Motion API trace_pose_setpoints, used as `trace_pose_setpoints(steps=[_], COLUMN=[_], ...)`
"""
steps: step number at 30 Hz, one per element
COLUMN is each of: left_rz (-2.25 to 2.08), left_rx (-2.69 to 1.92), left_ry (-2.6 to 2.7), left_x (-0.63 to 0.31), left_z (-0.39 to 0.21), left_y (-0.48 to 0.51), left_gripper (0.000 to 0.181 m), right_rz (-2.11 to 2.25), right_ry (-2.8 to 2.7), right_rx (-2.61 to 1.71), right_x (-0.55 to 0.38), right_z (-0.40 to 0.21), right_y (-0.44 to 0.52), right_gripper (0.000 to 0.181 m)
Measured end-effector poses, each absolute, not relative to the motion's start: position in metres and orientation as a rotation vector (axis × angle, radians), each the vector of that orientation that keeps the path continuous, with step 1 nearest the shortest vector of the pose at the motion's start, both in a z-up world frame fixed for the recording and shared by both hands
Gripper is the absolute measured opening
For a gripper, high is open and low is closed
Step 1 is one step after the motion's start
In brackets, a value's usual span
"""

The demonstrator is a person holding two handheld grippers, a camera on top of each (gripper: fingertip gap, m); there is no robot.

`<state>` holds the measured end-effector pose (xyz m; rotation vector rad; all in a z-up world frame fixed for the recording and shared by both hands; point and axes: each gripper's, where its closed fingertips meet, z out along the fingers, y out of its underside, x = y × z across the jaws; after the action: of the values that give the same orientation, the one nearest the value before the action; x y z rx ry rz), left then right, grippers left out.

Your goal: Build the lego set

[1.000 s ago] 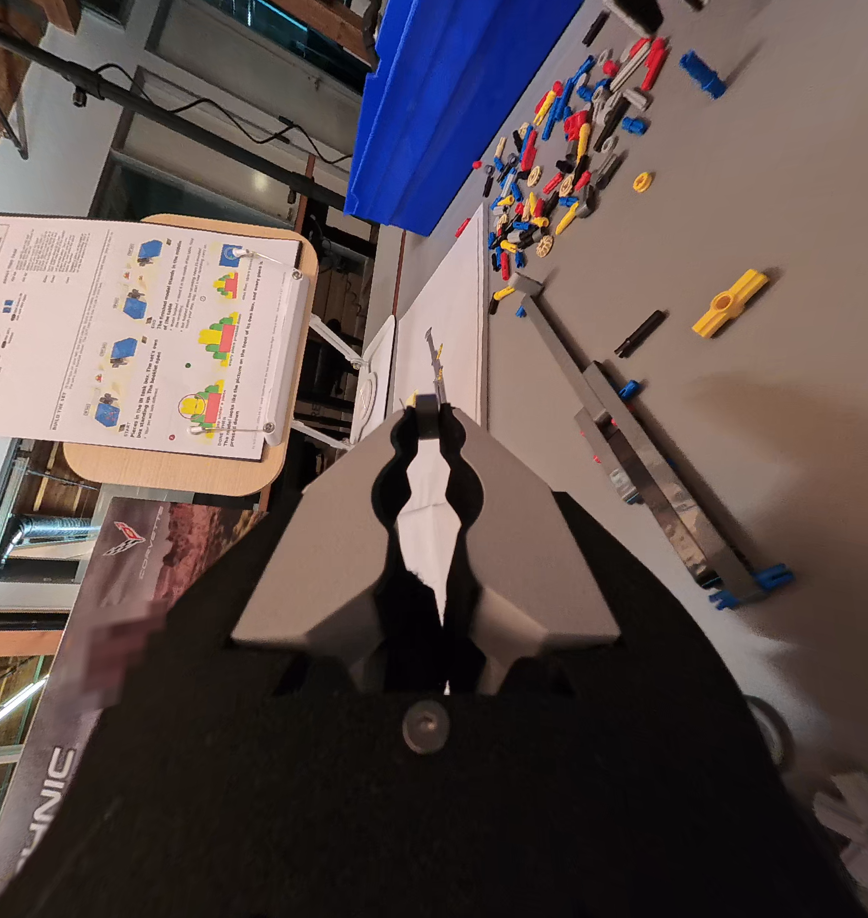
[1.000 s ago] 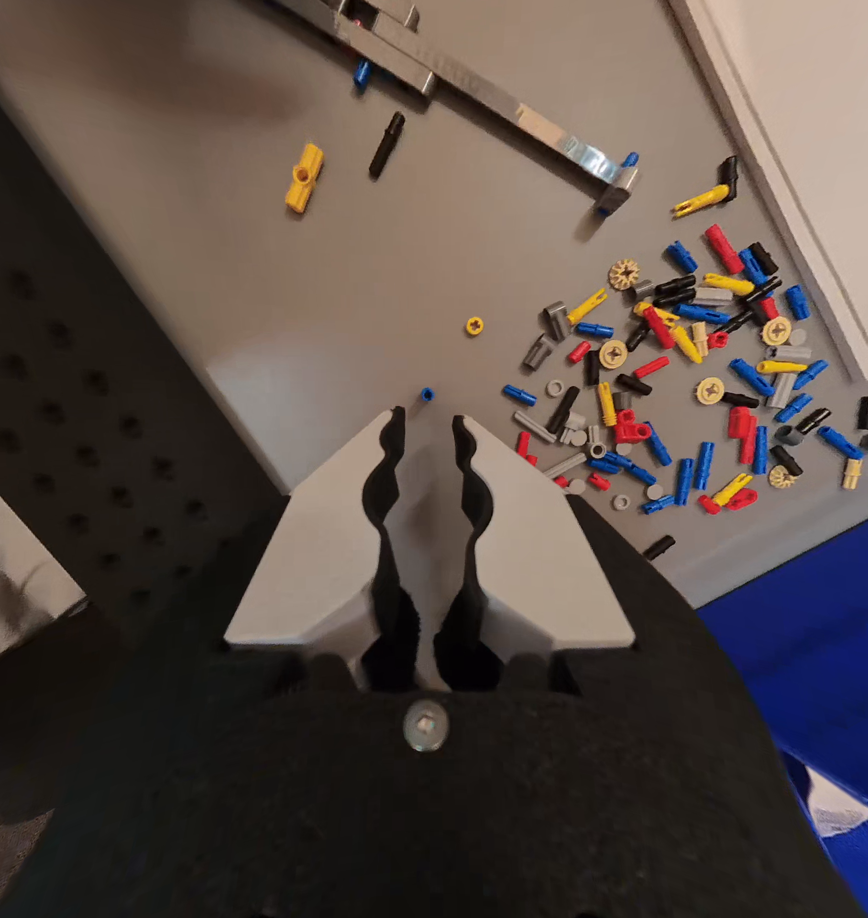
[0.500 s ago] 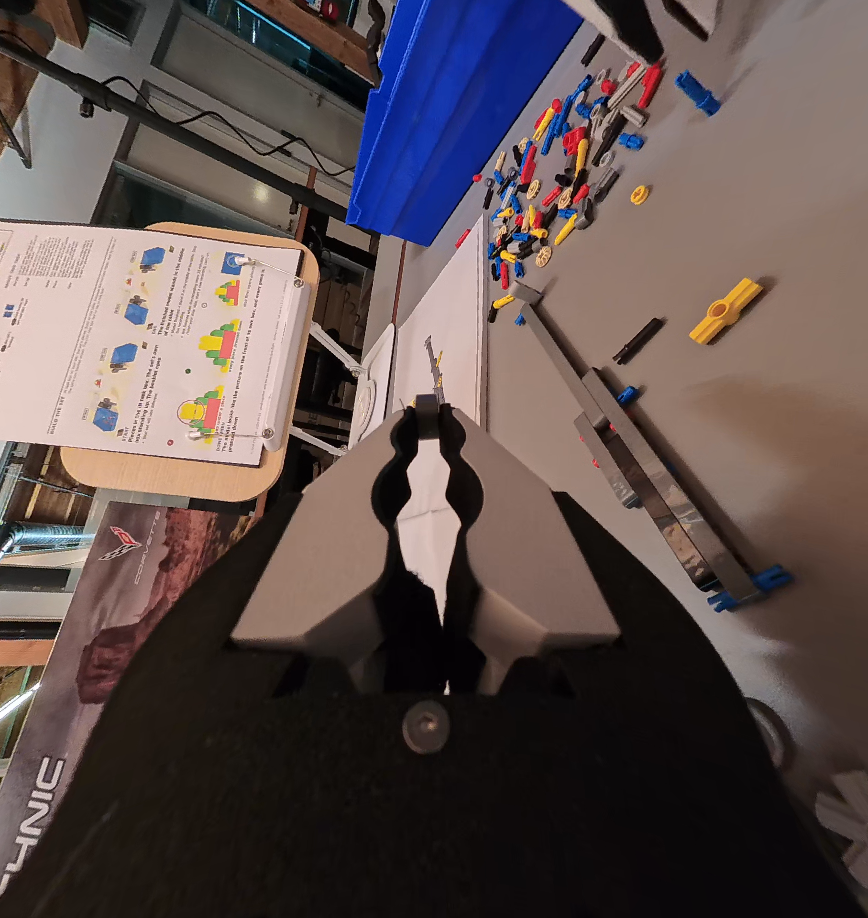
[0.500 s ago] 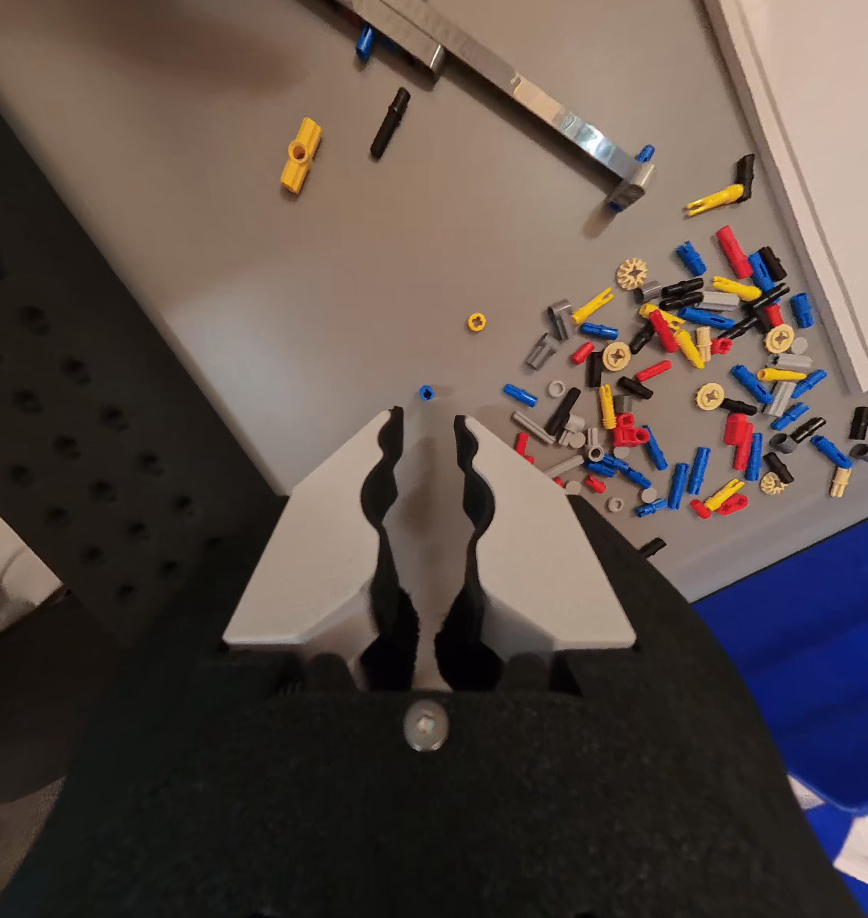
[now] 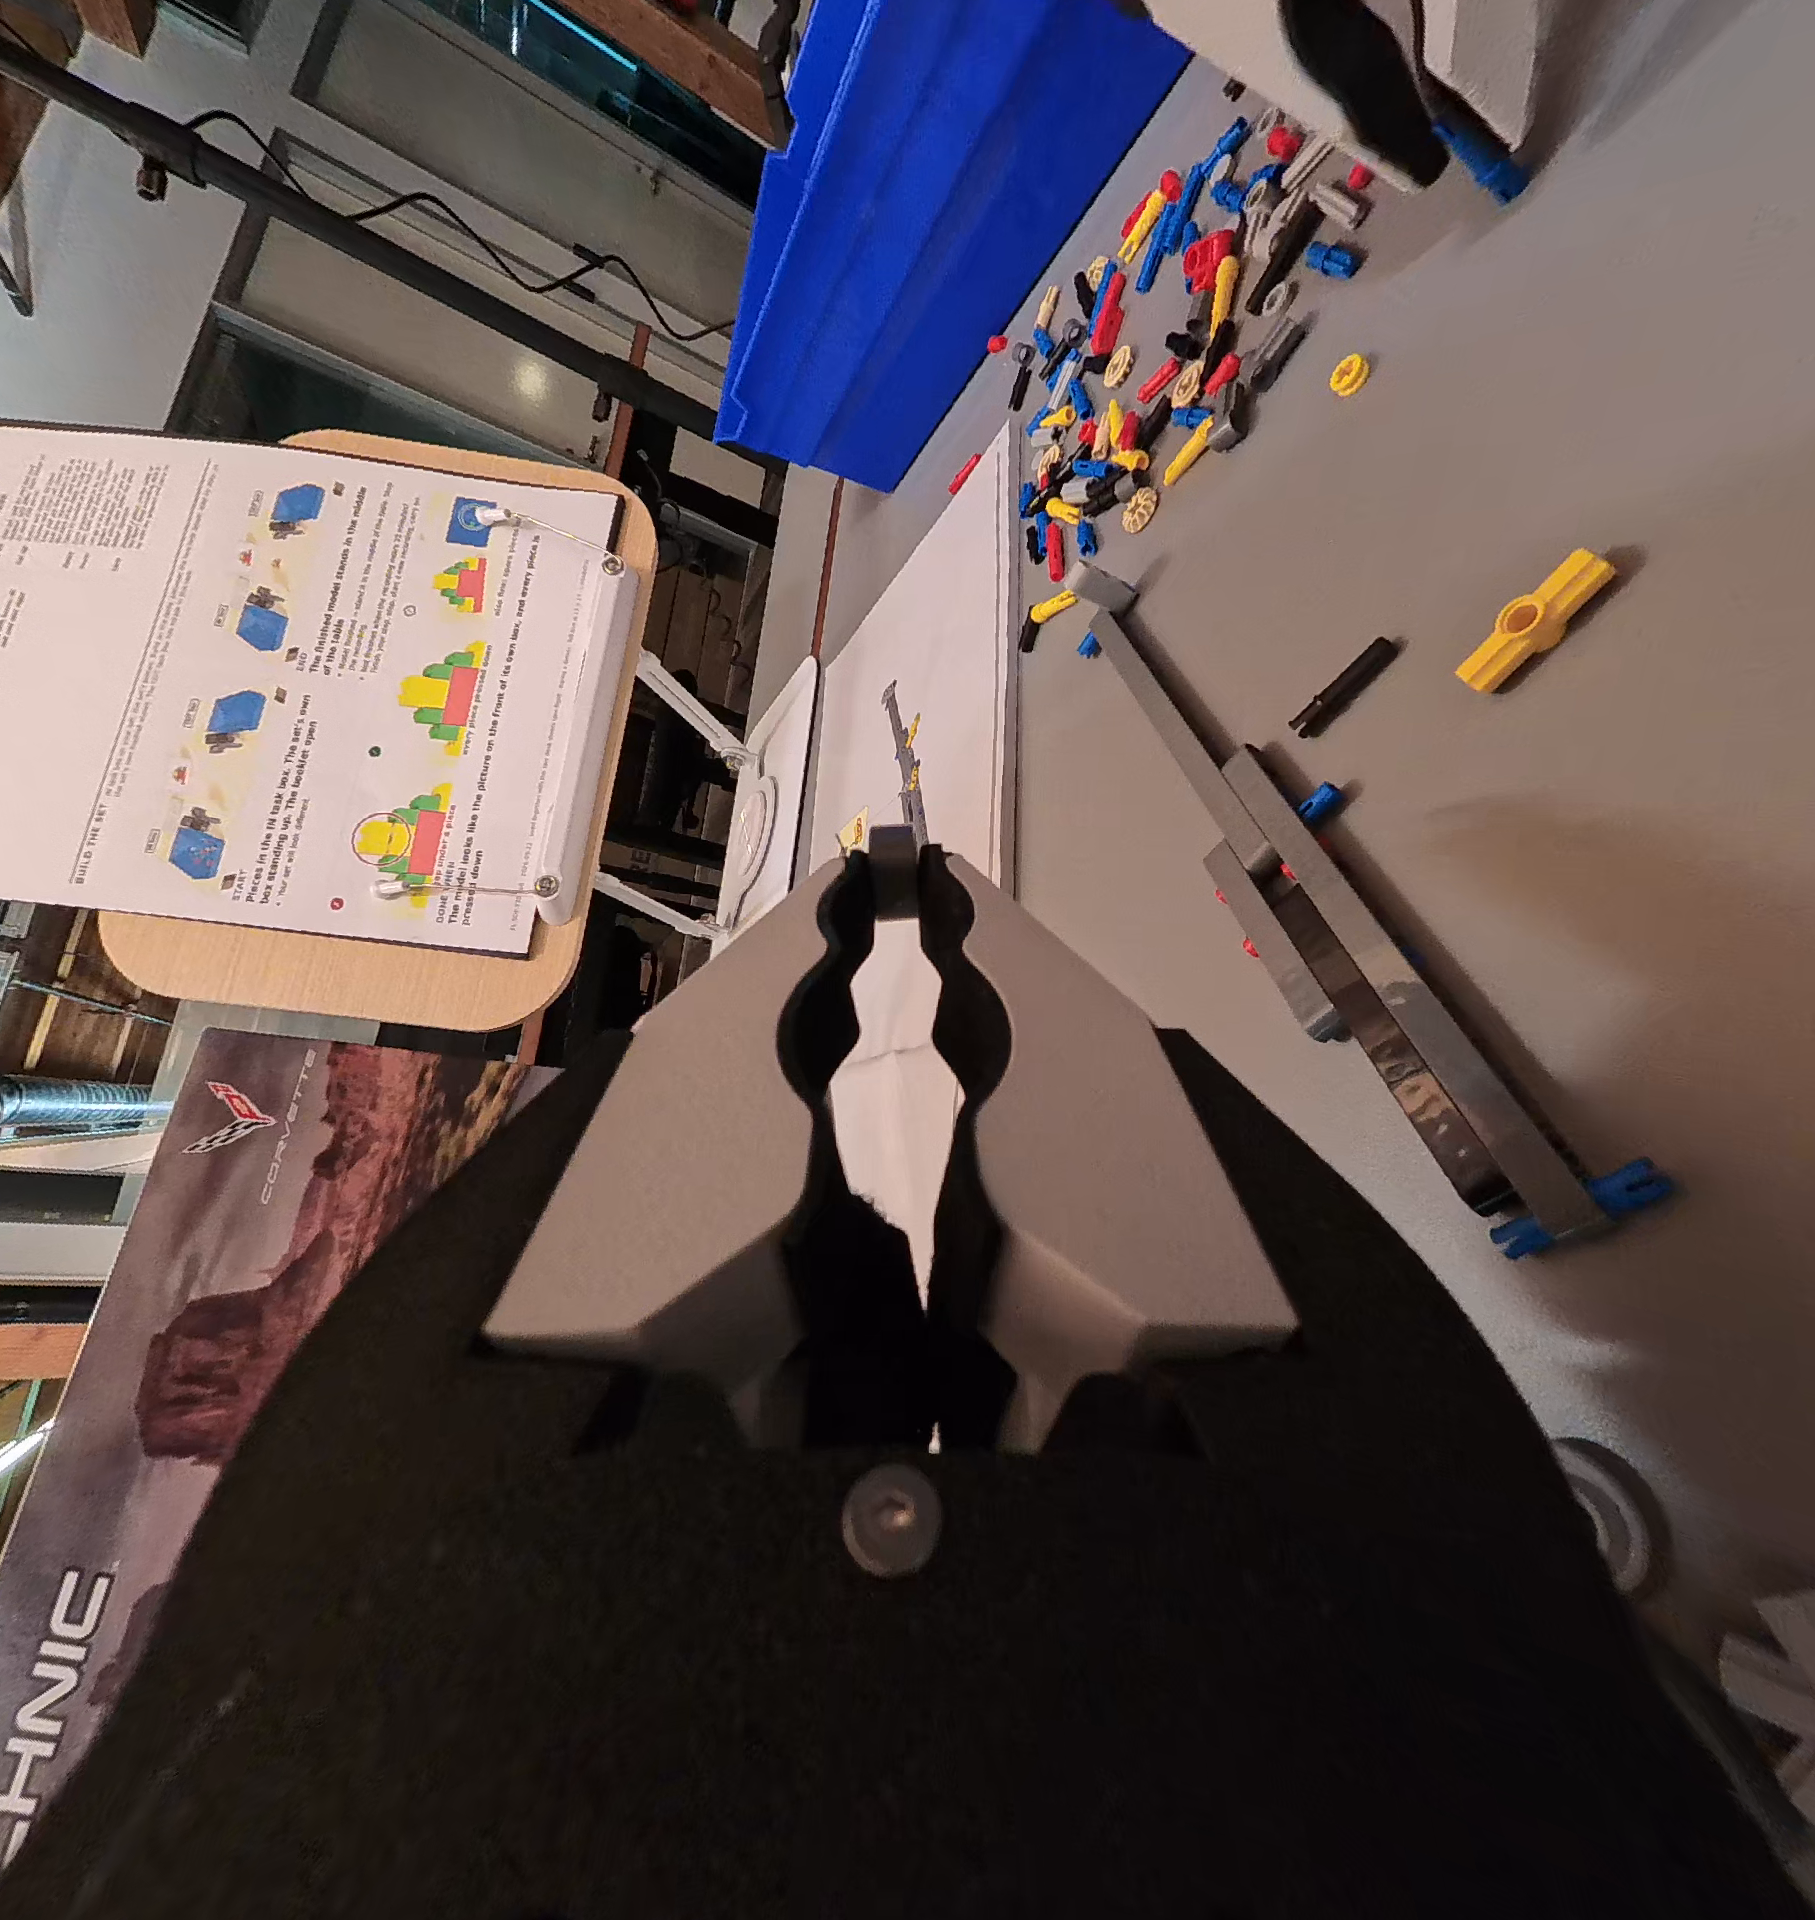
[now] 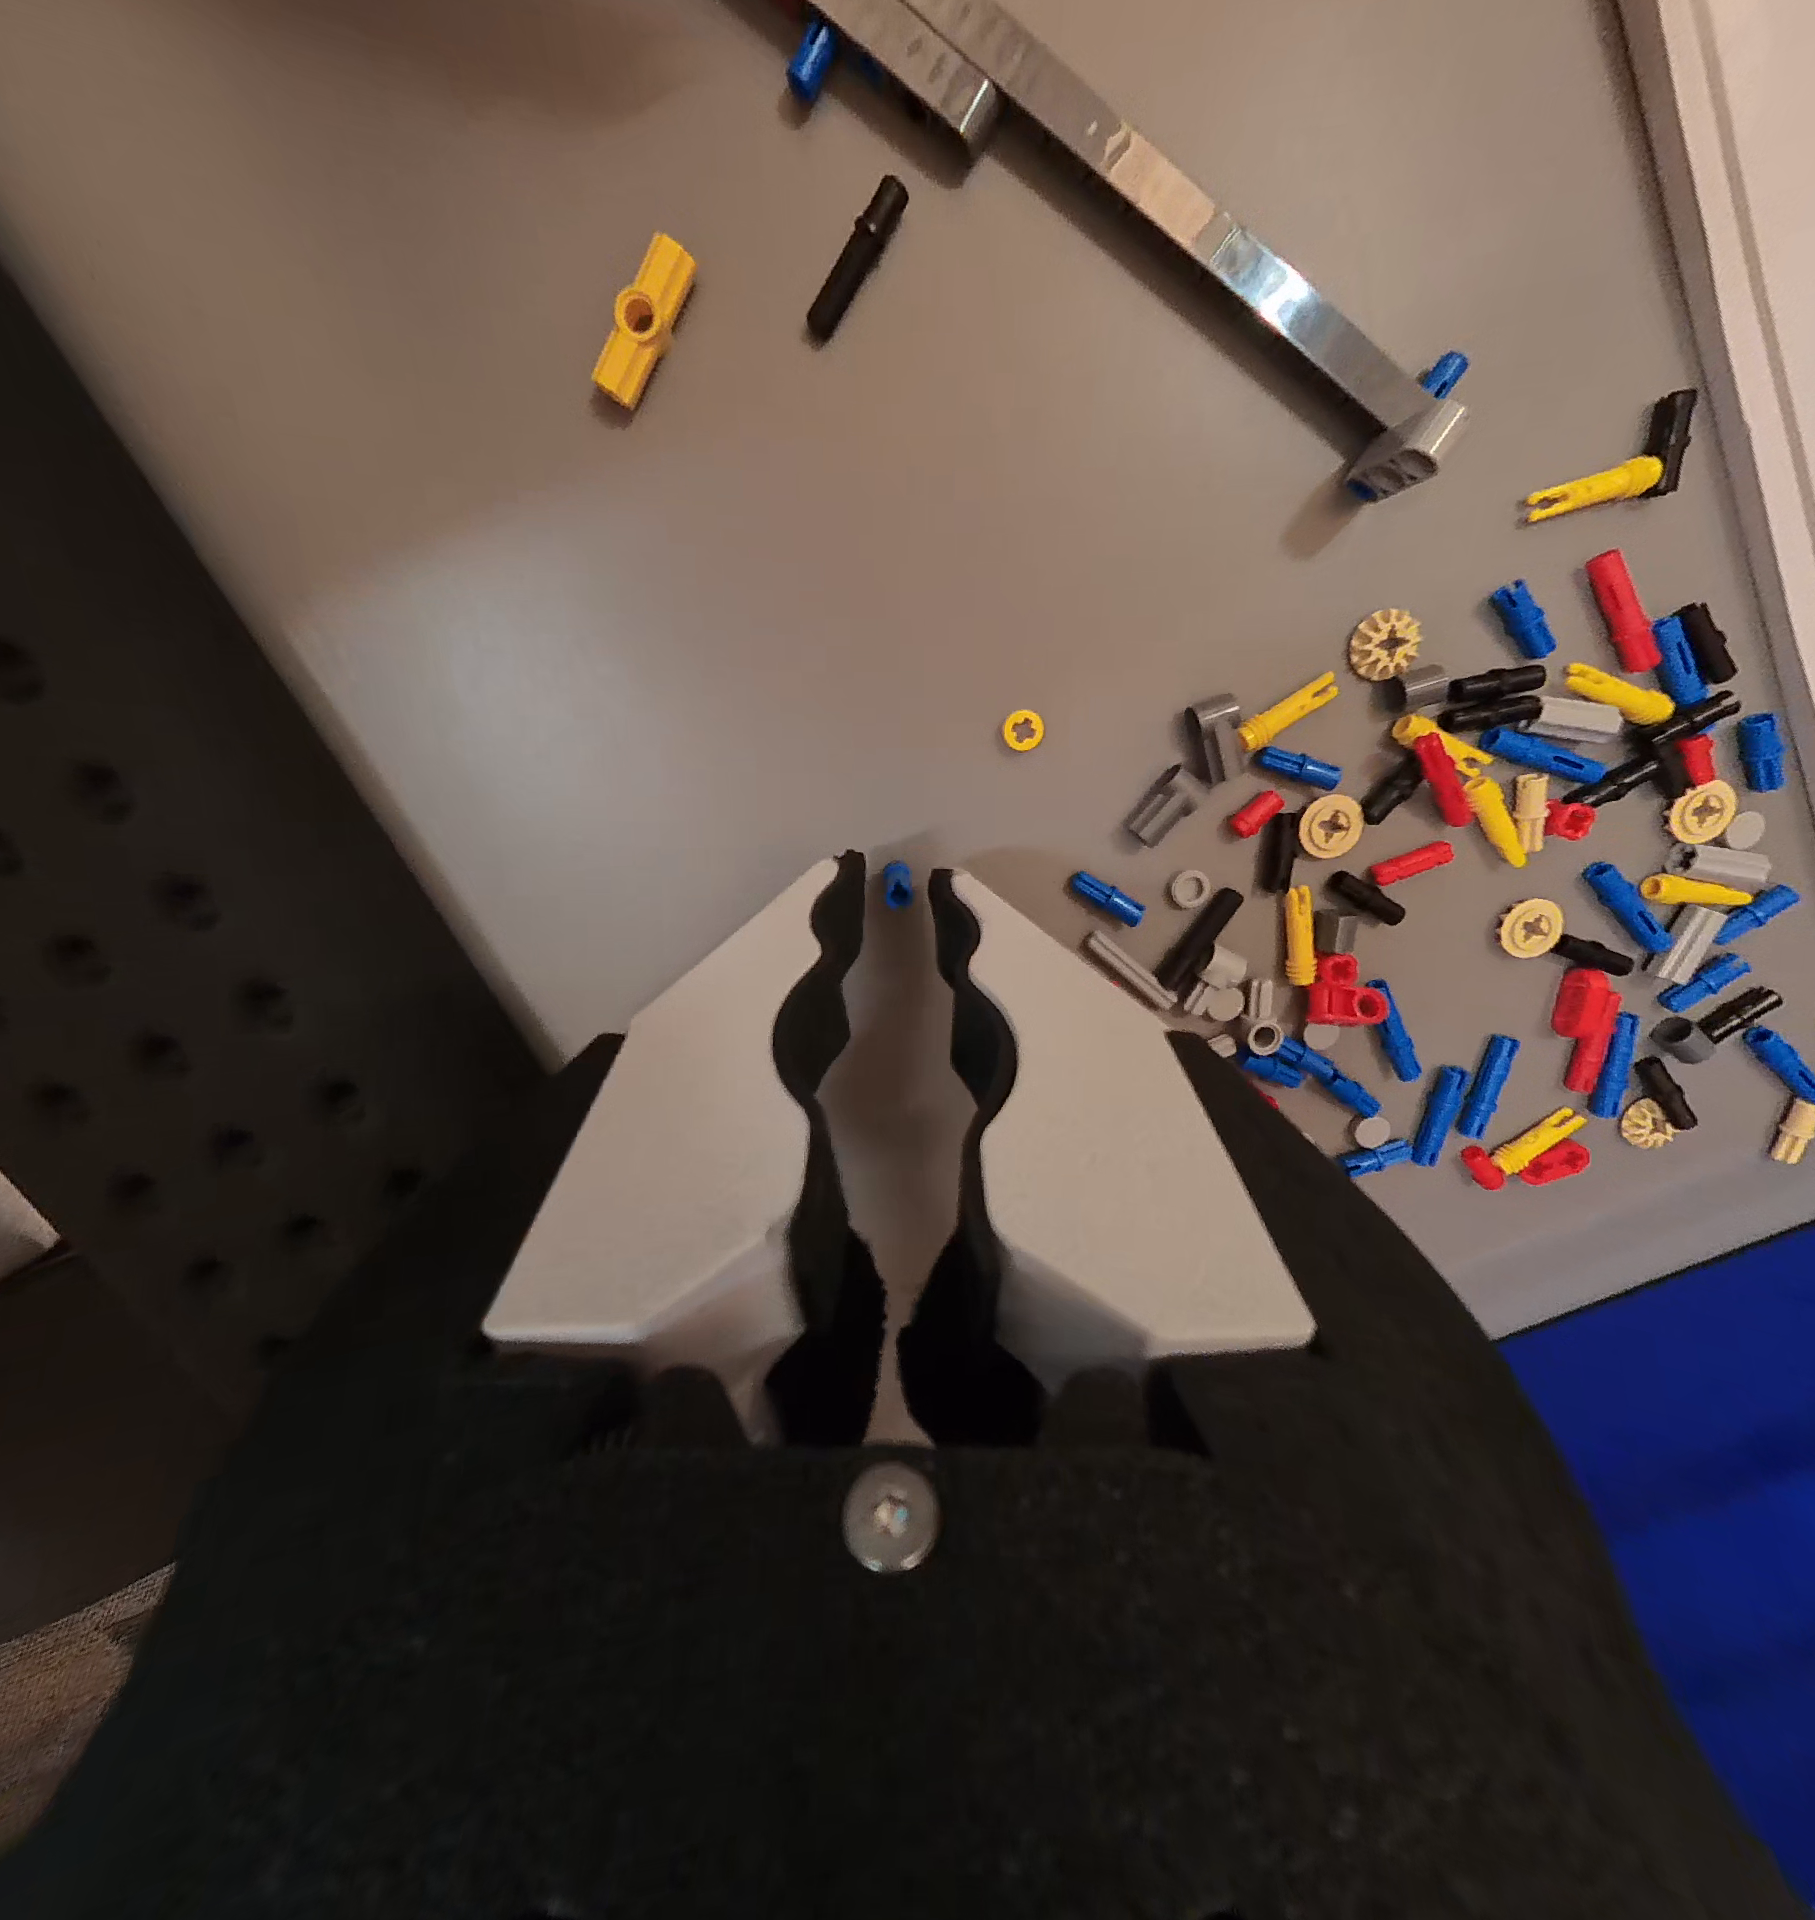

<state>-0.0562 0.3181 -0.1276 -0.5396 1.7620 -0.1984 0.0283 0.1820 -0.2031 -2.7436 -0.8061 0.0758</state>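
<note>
The right gripper (image 6: 890,883) hangs over the grey table (image 6: 591,644), its jaws parted on either side of a small blue pin (image 6: 895,884), with gaps showing. A yellow ring (image 6: 1024,728) lies just beyond. To the right spreads a pile of loose pieces (image 6: 1505,883); farther off lie a yellow connector (image 6: 643,316), a black pin (image 6: 855,256) and a long grey beam assembly (image 6: 1183,223).

Left wrist view: rolled sideways, low near desk (image 5: 1661,987), faces along it toward instruction sheet (image 5: 279,675) and blue bin (image 5: 913,239). Right wrist view: looks steeply down on desk (image 6: 674,623) from above, fairly close. Shared: grey beam assembly (image 5: 1339,935) (image 6: 1194,218), yellow connector (image 5: 1531,634) (image 6: 643,315), loose piece pile (image 5: 1163,353) (image 6: 1505,883); blurred shape at left view's top is probably right tool (image 5: 1381,94).
</note>
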Motion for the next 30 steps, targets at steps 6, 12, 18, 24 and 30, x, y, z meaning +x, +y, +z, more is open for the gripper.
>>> trace_pose_setpoints(steps=[6, 12, 18, 24, 30], left_rz=[-0.196, -0.194, -0.193, -0.193, -0.184], left_rx=[-0.539, -0.539, -0.536, -0.534, -0.494], left_ry=[1.767, 1.77, 1.769, 1.767, 1.751], left_x=[-0.056, -0.0558, -0.0556, -0.0554, -0.0534], left_z=[-0.1288, -0.1299, -0.1296, -0.1294, -0.1275], left_y=[0.3181, 0.3184, 0.3183, 0.318, 0.3138], left_gripper=[0.007, 0.007, 0.007, 0.007, 0.007], right_rz=[0.106, 0.095, 0.087, 0.079, 0.094], right_ry=[-0.8, -0.816, -0.828, -0.841, -0.85], right_rx=[-2.735, -2.746, -2.739, -2.737, -2.693], right_x=[0.0262, 0.0269, 0.0274, 0.0278, 0.0258], right_z=[-0.2041, -0.2088, -0.2083, -0.2095, -0.2024], right_y=[0.1817, 0.1805, 0.181, 0.1817, 0.1882], right_gripper=[0.012, 0.012, 0.007, 0.004, 0.004])
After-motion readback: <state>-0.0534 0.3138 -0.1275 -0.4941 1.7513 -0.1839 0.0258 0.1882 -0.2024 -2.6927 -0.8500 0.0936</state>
